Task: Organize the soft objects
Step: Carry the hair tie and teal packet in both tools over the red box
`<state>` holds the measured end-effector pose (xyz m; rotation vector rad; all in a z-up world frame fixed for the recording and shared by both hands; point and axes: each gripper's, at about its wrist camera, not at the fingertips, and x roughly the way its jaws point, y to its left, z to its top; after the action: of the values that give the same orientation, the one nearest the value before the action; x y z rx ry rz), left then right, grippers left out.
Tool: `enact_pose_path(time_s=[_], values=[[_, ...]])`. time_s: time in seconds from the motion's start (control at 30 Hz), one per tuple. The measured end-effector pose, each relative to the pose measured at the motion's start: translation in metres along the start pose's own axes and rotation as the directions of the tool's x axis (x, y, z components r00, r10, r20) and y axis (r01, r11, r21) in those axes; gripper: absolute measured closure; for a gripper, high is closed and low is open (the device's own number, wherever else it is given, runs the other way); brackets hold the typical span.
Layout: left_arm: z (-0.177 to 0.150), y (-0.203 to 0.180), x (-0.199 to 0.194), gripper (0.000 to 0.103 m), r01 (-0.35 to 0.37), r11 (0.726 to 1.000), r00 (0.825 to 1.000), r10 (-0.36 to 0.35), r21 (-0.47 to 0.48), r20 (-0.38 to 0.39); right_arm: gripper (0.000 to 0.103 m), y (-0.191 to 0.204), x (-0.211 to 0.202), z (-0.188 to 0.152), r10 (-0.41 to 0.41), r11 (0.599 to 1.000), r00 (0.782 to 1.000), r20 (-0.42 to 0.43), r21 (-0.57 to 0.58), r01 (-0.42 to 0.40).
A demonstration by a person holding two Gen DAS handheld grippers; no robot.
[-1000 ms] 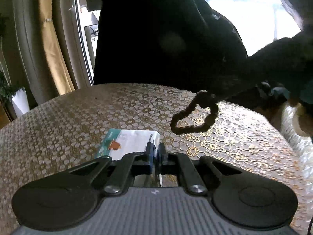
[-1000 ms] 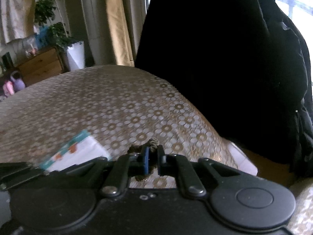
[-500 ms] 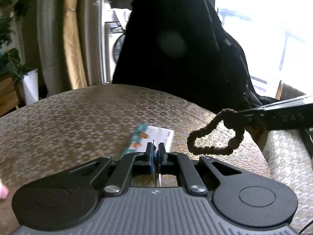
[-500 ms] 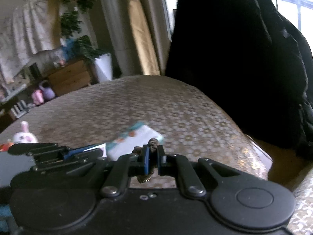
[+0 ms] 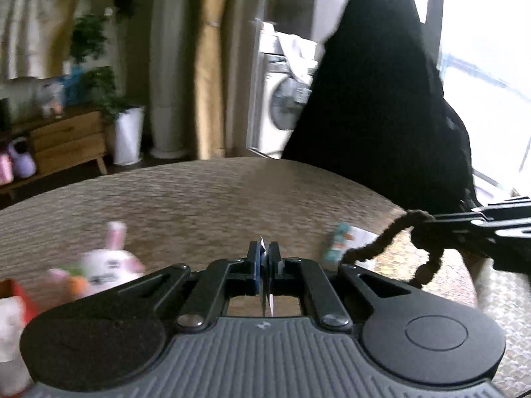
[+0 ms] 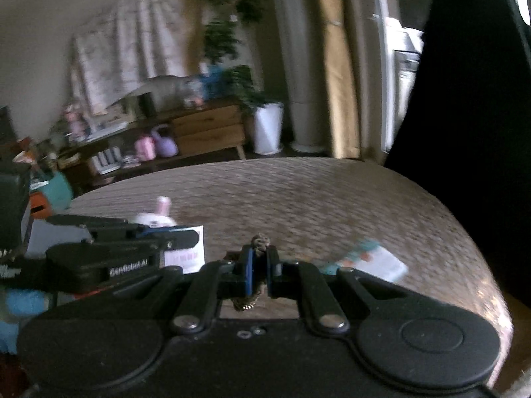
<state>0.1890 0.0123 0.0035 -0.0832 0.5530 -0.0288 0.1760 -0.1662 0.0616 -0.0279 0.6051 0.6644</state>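
My left gripper is shut on a thin white packet, seen edge-on between the blue pads. The packet also shows in the right wrist view as a white card with pink print. My right gripper is shut on a brown braided hair loop; in the left wrist view the loop hangs from that gripper at the right. A white tissue pack with teal and orange print lies on the patterned table near its right edge.
A white and pink bunny toy with a carrot sits at the table's left. A red-edged container is at the far left. A black coat over a chair stands behind the table's right side.
Both grippers have swung left, bringing the bunny toy and the room's left side into view. The tissue pack now sits to the right. Both grips are unchanged.
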Motion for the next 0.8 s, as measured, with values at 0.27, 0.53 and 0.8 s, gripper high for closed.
enact_pose_path(time_s=[0.27,0.53,0.8], values=[[-0.004,0.072,-0.063,0.098,-0.1,0.993,0.995,0.101,-0.065,0.02,0.096,0.08,0.011,0.021,0.113,0.988,0.994,0.009,-0.108,-0.112],[-0.015,0.129,-0.116,0.098,-0.162,0.981,0.985,0.166,-0.105,0.034,0.096,0.155,0.026,0.029,0.209,0.96,0.978,-0.005,-0.188,-0.206],[-0.029,0.186,-0.148,0.098,-0.203,0.97,0.978,0.208,-0.138,0.023,0.096,0.224,0.044,0.031,0.285,0.923,0.958,-0.036,-0.26,-0.284]])
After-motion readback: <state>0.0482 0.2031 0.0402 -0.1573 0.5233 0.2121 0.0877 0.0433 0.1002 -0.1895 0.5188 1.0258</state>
